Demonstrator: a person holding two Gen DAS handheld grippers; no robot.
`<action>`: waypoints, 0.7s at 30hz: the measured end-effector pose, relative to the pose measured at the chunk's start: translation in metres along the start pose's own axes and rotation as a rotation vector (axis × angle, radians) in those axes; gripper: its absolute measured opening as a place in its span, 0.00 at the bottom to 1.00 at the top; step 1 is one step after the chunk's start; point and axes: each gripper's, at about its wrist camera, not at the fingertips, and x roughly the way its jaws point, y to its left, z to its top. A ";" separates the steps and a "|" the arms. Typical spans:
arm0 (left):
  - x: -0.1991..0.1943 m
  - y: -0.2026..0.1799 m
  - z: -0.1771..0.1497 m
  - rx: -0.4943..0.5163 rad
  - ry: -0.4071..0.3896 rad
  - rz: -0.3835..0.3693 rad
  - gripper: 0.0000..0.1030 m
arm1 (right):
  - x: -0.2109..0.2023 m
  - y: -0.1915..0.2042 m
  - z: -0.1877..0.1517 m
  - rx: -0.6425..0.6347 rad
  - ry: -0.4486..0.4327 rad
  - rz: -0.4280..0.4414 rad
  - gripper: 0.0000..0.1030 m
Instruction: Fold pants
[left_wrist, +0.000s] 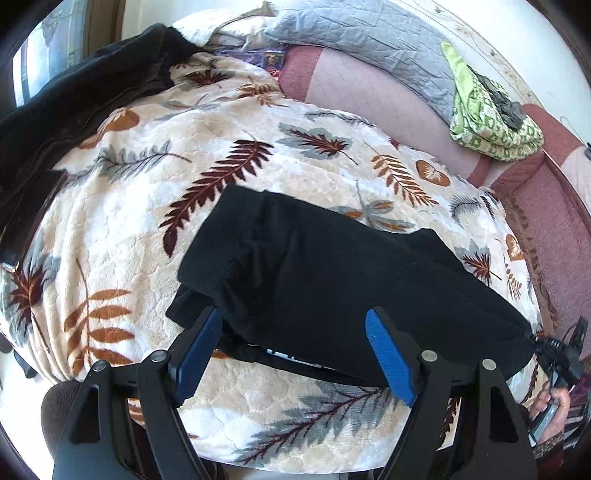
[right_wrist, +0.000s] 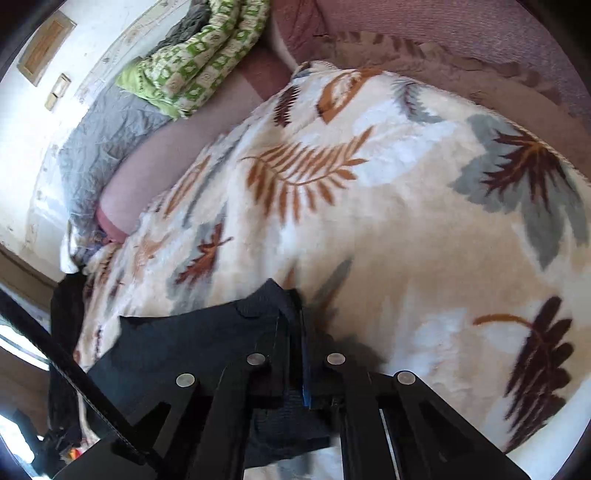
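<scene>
The black pants (left_wrist: 332, 280) lie folded into a thick band across a leaf-patterned blanket (left_wrist: 147, 206). My left gripper (left_wrist: 293, 317) hovers over their near edge, jaws wide apart, blue pads (left_wrist: 391, 362) bare and nothing held. In the right wrist view my right gripper (right_wrist: 297, 306) is shut on an end of the pants (right_wrist: 192, 347), with the dark cloth pinched between the fingers and bunched up just beyond the tips. The right gripper's body (left_wrist: 561, 350) and the hand holding it show at the pants' right end in the left wrist view.
Another dark garment (left_wrist: 74, 92) lies at the blanket's far left. A green patterned cloth (left_wrist: 487, 122) and a grey quilt (left_wrist: 369, 40) sit at the back on a pink sheet (left_wrist: 369, 99). Bare blanket (right_wrist: 406, 240) spreads beyond the right gripper.
</scene>
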 end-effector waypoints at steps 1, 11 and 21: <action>0.001 0.002 0.000 -0.011 0.003 -0.004 0.77 | 0.001 -0.004 0.000 -0.004 0.003 -0.016 0.05; 0.010 0.016 0.019 -0.029 -0.009 0.016 0.80 | -0.057 0.014 0.011 -0.087 -0.125 -0.134 0.43; 0.039 0.084 0.006 -0.192 0.047 -0.007 0.80 | -0.050 0.109 -0.003 -0.264 -0.058 -0.067 0.51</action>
